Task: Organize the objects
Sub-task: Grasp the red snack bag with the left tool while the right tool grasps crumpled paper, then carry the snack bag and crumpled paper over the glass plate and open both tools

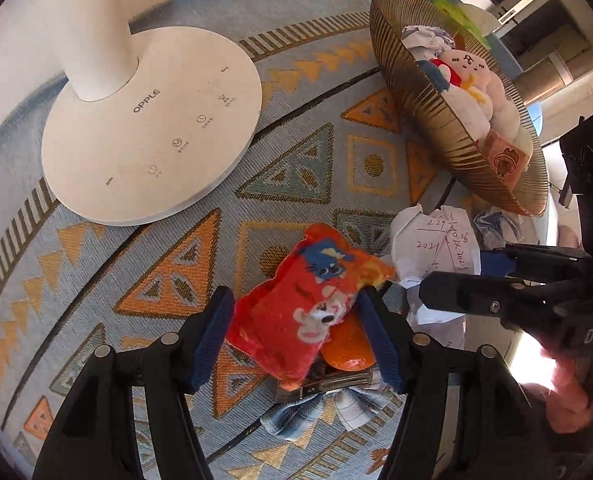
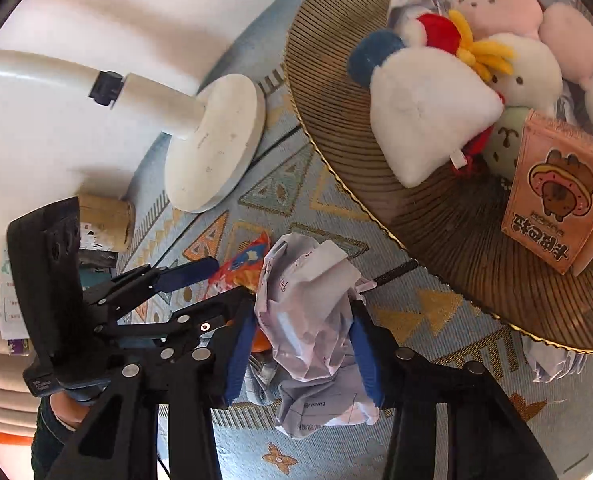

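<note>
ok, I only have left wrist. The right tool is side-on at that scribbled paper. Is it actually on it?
Observer: Yes. In the right wrist view the crumpled paper sits between the two blue pads of the right tool, and both pads touch it.
Operator: Any room in the tray?
Observer: The gold tray shows bare ribbed surface on its near-left part. The plush toys and an upright pink box crowd the other side.
Operator: Anything by the lamp I can't see?
Observer: A tan cardboard roll lies beside the lamp base.
</note>
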The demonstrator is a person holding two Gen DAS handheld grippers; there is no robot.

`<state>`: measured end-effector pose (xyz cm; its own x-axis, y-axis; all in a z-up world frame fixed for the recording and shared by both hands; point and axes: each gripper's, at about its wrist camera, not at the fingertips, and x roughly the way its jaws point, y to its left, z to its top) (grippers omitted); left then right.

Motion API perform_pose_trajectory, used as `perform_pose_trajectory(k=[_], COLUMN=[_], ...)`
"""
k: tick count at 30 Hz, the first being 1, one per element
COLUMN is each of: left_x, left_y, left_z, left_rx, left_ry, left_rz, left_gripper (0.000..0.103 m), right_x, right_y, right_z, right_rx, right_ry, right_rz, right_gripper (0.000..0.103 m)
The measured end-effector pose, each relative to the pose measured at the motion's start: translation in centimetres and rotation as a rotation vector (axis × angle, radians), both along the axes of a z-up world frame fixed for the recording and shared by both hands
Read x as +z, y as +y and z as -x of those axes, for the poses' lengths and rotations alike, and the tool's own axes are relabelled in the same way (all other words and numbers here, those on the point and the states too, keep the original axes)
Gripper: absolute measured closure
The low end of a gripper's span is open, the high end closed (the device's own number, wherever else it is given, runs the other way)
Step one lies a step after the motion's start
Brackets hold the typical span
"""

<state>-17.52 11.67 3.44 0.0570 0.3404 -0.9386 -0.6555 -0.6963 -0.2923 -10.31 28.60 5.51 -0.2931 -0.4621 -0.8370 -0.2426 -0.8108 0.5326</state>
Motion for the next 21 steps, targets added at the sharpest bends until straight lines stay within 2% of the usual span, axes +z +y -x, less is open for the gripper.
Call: perform_pose_trajectory(k=[1,4,8,10,13,14,16,18,20,21], left_x=[0.1,0.5,1.7,3.3,4.4,4.0,2.3,0.7,0.5,0.3], left_y=[-0.3,-1.5,-4.3,-5.6,-5.9,-5.7,-4.3,-2.9,-2.0,-1.6], left_z=[-0.1,-0.4,-0.8,-1.2,-1.4,-1.3,-1.1,-1.0,-0.7,-0.4], left_rx=[0.011,0.086,0.241,0.306,0.336,0.338,0.325,0.286,0.289,0.296], left_ry=[-0.01,-0.003,-0.024,-0.014,0.002,0.002,-0.031,-0.072,-0.029,-0.007], left_rz=[-0.021,-0.053,-0.137,-0.199,-0.207,-0.175,-0.094,-0.024,0.02,0.063], left_gripper=[0.056,0.065,0.08,0.082,0.082,0.081,0.066,0.066,0.05,0.039], right_x=[0.9,3.2,5.2,5.7,6.0,6.0,5.9,5.8,5.8,5.7], right_y=[-0.1,-0.7,-1.3,-1.5,-1.5,-1.4,-1.0,-0.6,0.0,0.2], right_z=[-0.2,-0.9,-1.9,-2.5,-3.2,-3.4,-3.9,-4.3,-4.9,-5.0], right_rx=[0.011,0.063,0.127,0.154,0.177,0.182,0.189,0.19,0.183,0.183], right_ry=[0.037,0.114,0.154,0.166,0.172,0.171,0.166,0.16,0.152,0.151], right_rz=[-0.006,0.012,0.032,0.025,0.019,0.024,0.022,0.036,0.041,0.044], right_gripper=[0.058,0.058,0.058,0.058,0.058,0.058,0.058,0.058,0.057,0.057])
